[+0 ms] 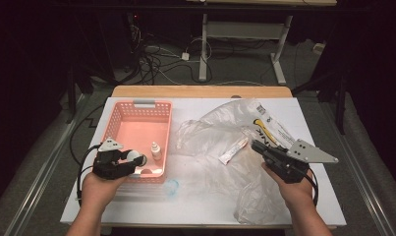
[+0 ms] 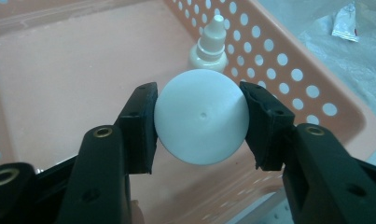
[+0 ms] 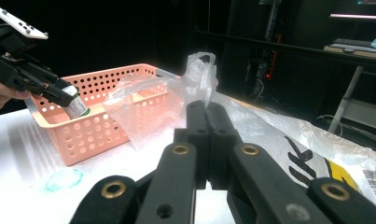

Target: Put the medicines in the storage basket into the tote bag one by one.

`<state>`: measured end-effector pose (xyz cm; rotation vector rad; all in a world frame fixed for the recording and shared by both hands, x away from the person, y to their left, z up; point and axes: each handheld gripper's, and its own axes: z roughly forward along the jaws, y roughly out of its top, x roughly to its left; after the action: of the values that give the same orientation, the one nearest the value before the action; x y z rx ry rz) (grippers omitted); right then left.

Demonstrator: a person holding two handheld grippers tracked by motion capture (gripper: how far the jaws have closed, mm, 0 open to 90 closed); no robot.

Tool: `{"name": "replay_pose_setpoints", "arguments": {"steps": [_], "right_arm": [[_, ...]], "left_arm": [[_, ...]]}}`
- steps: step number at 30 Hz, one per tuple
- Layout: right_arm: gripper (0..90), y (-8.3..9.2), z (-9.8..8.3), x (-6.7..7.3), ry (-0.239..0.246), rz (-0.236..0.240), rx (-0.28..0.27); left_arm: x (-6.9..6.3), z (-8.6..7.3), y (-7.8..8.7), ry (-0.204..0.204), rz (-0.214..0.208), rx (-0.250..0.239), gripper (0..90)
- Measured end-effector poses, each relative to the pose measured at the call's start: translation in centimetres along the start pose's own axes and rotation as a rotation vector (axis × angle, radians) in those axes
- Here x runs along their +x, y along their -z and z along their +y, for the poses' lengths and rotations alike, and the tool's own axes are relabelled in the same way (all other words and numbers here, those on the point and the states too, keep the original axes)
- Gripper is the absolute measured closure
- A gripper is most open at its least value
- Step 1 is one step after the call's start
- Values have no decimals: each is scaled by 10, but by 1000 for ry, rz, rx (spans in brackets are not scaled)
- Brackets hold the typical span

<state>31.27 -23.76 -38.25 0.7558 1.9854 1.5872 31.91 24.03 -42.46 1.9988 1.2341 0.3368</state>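
1. I have a white round-ended container clamped between the jaws of my left gripper, the pads pressing on both its sides. In the right gripper view it looks like a small jar or bottle with a greenish label.
2. It hangs just above the floor of the pink perforated basket, at the basket's near right corner, close beside a small dropper bottle standing upright inside.
3. I judge this to be the placing step: next I should lower it a little, then part the jaws without knocking the dropper bottle.
4. My left hand reaches in over the basket's near rim.
5. My right gripper is fully closed on nothing, resting level over the crumpled clear plastic bag, near a small white sachet.
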Motion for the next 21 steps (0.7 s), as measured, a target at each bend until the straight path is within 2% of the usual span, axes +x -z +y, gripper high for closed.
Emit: {"name": "replay_pose_setpoints", "arguments": {"steps": [9,18,21], "right_arm": [[900,2,1,-1,0,0,-10],[900,2,2,-1,-2,0,-11],[900,2,1,-1,-1,-1,-11]], "left_arm": [[-9,1,10,-1,-13,-75,486],[-21,4,16,-5,-55,-120,486],[-25,6,16,-8,-72,-122,486]]}}
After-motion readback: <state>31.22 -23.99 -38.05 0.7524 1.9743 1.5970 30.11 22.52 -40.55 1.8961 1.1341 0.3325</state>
